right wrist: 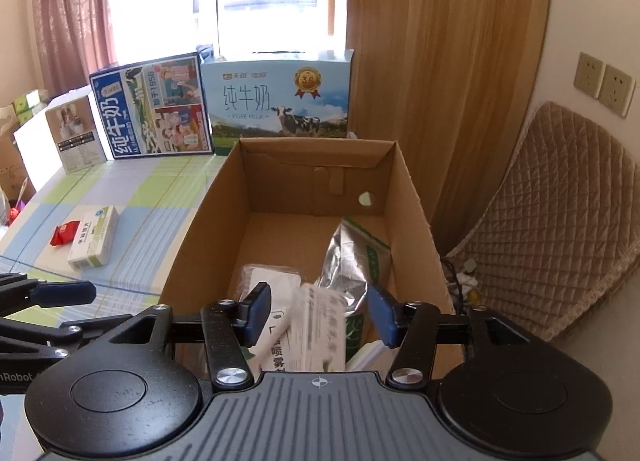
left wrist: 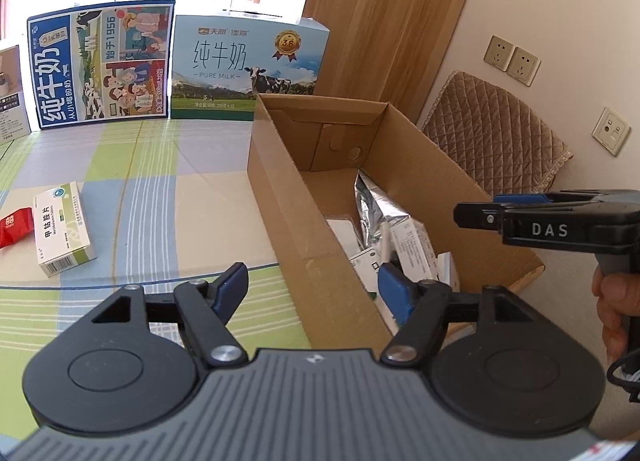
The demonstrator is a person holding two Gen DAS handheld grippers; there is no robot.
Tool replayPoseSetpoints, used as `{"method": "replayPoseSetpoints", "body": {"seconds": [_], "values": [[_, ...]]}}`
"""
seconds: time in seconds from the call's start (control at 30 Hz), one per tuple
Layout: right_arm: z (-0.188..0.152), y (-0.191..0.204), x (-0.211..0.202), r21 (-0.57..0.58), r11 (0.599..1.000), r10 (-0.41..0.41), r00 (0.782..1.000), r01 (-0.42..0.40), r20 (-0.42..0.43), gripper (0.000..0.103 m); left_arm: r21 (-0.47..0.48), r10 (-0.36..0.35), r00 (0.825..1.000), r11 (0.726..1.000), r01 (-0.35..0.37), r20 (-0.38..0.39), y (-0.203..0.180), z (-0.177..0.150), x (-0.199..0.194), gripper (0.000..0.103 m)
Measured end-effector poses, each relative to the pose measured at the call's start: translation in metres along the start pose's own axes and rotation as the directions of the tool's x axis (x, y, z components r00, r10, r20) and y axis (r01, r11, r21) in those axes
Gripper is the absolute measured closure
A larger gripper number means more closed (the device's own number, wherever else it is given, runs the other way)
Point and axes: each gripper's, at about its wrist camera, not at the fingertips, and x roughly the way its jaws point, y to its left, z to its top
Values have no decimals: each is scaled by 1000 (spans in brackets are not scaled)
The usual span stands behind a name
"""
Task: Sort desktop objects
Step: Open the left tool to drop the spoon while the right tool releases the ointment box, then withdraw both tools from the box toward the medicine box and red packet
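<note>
Checked tablecloth (left wrist: 160, 181) at nine o'clock holds a medicine box (left wrist: 66, 231); both my grippers, left gripper (left wrist: 312, 285) and right gripper (right wrist: 320, 313), gape empty over the carton (right wrist: 200, 221); drop seems done; I'd fetch that box next.

A lived-in home room: a table under a checked cloth (right wrist: 132, 197) by a bright window, pink curtains (right wrist: 72, 13) far left, wall sockets (right wrist: 604, 83) and a quilted cushion (right wrist: 552, 221) at right, milk cartons (right wrist: 280, 101) stacked behind.
</note>
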Motion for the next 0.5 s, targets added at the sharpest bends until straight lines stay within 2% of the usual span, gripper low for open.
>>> {"method": "replayPoseSetpoints", "body": {"seconds": [0.33,0.5], "values": [[-8,2,-2,17,1000,3,999,-2,-35,49,15,15,1000,1000,-15,-6,5,-8,-7,33],[-9,7,-7,12,1000,11,999,-11,-39,43,25,32,999,999,-32,-5,12,-12,-18,28]]}}
